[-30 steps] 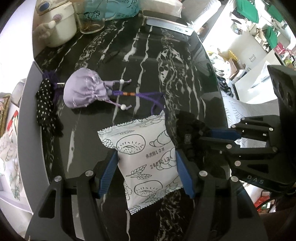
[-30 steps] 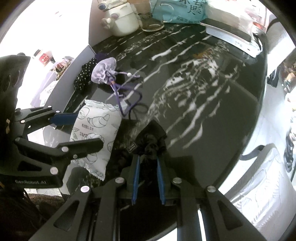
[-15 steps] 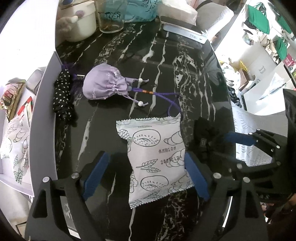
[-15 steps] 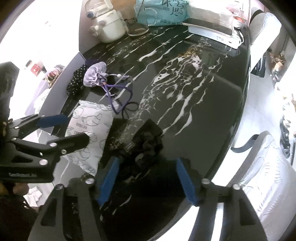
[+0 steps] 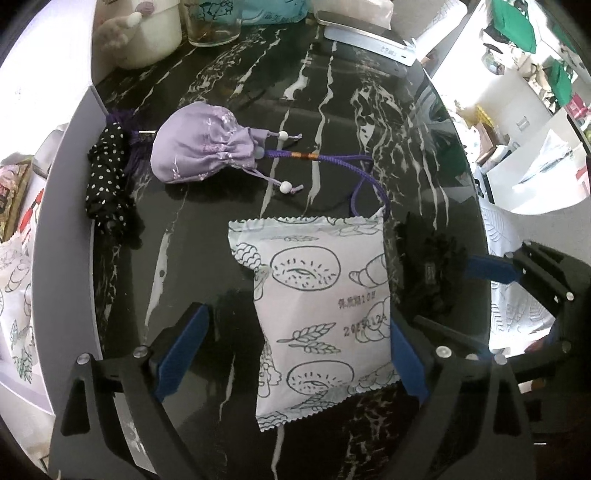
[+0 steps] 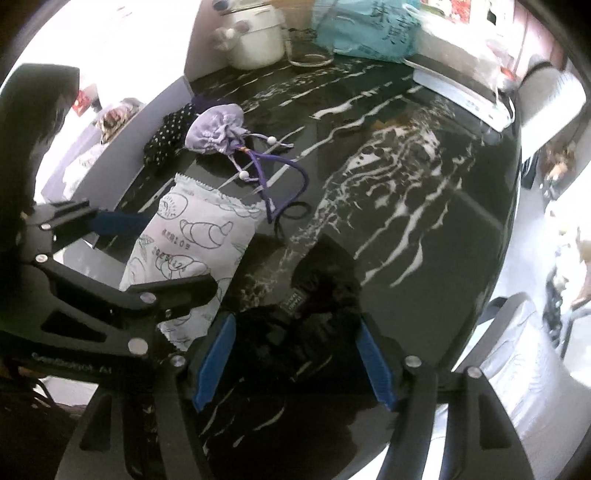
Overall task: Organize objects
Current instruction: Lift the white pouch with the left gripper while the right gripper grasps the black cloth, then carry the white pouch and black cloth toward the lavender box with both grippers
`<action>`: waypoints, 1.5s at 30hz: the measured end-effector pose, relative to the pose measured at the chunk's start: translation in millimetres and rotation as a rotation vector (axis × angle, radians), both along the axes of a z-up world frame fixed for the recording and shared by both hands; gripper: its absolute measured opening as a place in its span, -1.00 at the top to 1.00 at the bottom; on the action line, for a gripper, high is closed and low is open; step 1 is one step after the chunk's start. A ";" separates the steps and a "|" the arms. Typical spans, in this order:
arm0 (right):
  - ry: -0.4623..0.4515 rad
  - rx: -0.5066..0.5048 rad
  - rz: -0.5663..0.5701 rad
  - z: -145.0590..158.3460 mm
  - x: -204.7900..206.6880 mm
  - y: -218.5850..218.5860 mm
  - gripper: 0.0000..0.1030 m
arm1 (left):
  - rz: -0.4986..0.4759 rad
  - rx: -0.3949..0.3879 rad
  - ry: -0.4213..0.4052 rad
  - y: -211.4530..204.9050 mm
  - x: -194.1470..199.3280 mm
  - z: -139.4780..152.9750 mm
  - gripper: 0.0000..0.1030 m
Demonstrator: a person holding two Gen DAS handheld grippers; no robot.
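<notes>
A white snack packet printed with pastries lies flat on the black marble table. My left gripper straddles it; its jaws are opening, the left pad well off the packet. Just right of the packet lies a crumpled black fabric piece with a small label. My right gripper stands open around it, its pads clear of the fabric. Farther back sit a lilac drawstring pouch with a purple cord and a black polka-dot cloth.
A grey panel borders the table's left side. At the back stand a white pot, a glass jar, a teal bag and a flat silver device. The table's rounded edge runs close on the right.
Both grippers have opened. The left let go of the snack packet and the right let go of the black fabric; both things now lie on the table.
</notes>
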State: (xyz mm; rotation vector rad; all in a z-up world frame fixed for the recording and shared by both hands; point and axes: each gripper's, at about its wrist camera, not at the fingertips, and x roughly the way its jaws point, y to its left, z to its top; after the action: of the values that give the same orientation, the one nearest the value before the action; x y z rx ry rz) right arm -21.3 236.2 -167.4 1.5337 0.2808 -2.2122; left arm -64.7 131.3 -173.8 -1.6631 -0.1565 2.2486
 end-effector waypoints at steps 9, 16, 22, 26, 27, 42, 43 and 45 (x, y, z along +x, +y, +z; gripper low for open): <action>0.016 0.025 -0.019 0.3 4.5 0.4 0.05 | -0.025 -0.007 0.031 -2.6 2.3 0.0 -0.73; -0.050 -0.037 -0.032 2.9 5.6 9.3 0.69 | -0.101 -0.021 0.048 13.4 6.8 8.7 -0.07; -0.057 -0.076 -0.052 14.1 11.8 19.6 0.71 | -0.114 0.005 -0.006 15.1 9.3 14.7 -0.02; -0.044 -0.097 -0.061 26.2 14.9 24.4 0.71 | -0.095 0.023 -0.022 9.9 14.8 24.3 -0.01; -0.040 -0.103 -0.061 29.3 15.4 25.5 0.71 | -0.092 0.023 -0.018 9.0 16.6 27.8 -0.01; 0.043 -0.143 0.010 86.4 40.6 29.4 0.71 | -0.006 0.022 0.076 -10.4 50.6 91.9 -0.01; 0.052 -0.144 0.024 91.4 43.7 29.0 0.71 | 0.003 0.023 0.083 -10.9 54.1 95.7 -0.01; 0.057 -0.146 0.044 97.1 47.5 27.4 0.71 | 0.015 0.019 0.097 -11.6 61.1 102.7 -0.01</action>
State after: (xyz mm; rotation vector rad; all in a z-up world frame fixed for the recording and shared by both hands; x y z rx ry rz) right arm 26.2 263.6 -70.3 1.3757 0.1645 -2.1930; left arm -3.5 119.7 -71.0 -1.5444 -0.1669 2.3253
